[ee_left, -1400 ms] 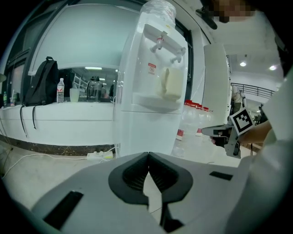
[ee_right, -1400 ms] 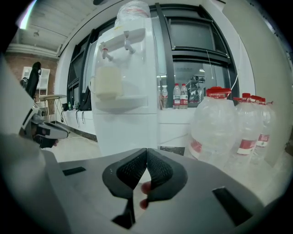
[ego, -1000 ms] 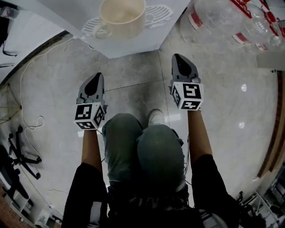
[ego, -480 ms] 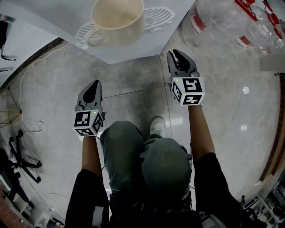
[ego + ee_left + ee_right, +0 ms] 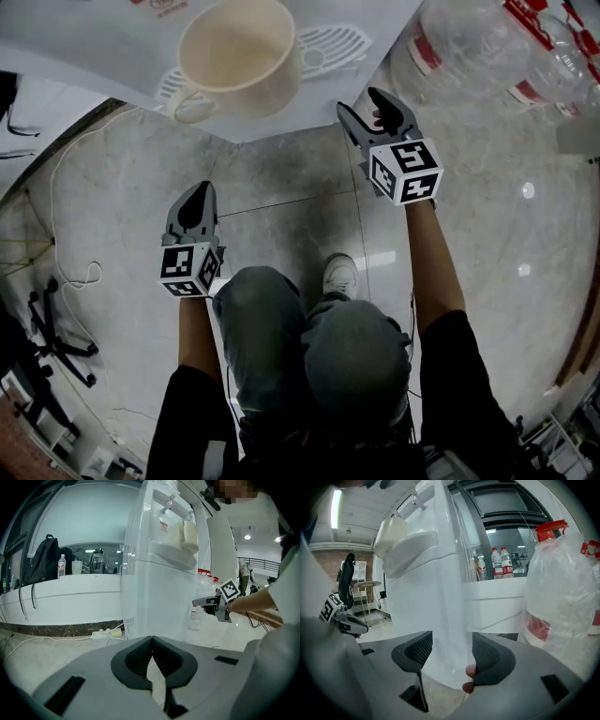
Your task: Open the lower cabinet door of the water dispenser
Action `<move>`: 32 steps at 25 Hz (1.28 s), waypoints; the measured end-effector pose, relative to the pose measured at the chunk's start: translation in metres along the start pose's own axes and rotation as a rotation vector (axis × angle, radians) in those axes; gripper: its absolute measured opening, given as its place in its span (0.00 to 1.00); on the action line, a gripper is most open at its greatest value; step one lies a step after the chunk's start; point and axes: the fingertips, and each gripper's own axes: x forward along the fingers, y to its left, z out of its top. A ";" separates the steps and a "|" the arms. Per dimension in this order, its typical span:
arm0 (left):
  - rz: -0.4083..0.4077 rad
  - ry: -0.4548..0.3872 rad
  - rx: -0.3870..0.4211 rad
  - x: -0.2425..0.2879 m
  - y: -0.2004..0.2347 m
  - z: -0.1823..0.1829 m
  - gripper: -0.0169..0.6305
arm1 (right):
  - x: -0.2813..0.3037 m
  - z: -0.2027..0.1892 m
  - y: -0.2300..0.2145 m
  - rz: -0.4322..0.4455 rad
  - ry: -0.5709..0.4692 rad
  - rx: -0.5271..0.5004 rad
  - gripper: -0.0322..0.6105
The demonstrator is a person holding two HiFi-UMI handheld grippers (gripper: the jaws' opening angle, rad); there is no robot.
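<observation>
My right tool [image 5: 451, 651] is opening astride the corner of the water dispenser's [image 5: 433, 569] glossy white lower cabinet door [image 5: 436, 634]; my left tool [image 5: 151, 660] is pressed together.

One water dispenser [image 5: 154, 573], with one cream mug [image 5: 242, 58] on its one drip tray [image 5: 328, 39]. At least two large water jugs [image 5: 464, 42] with red labels show in the head view. The right gripper view shows three labelled bottles [image 5: 494, 562] in a row. The left gripper view shows one black backpack [image 5: 44, 559], one lone bottle [image 5: 62, 566], one clear cup [image 5: 76, 567] and one white power strip [image 5: 107, 633]. One white shoe [image 5: 339, 276].
</observation>
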 end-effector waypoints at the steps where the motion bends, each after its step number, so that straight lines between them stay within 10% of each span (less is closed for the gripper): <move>1: 0.002 0.004 -0.003 0.000 0.000 -0.002 0.04 | 0.003 0.001 -0.001 0.012 0.000 0.000 0.46; 11: 0.001 0.033 0.000 0.005 0.006 -0.010 0.04 | 0.018 0.008 0.000 0.111 0.008 -0.038 0.49; 32: -0.034 0.020 -0.004 -0.008 -0.003 -0.021 0.04 | -0.001 -0.001 0.009 0.024 0.012 -0.042 0.44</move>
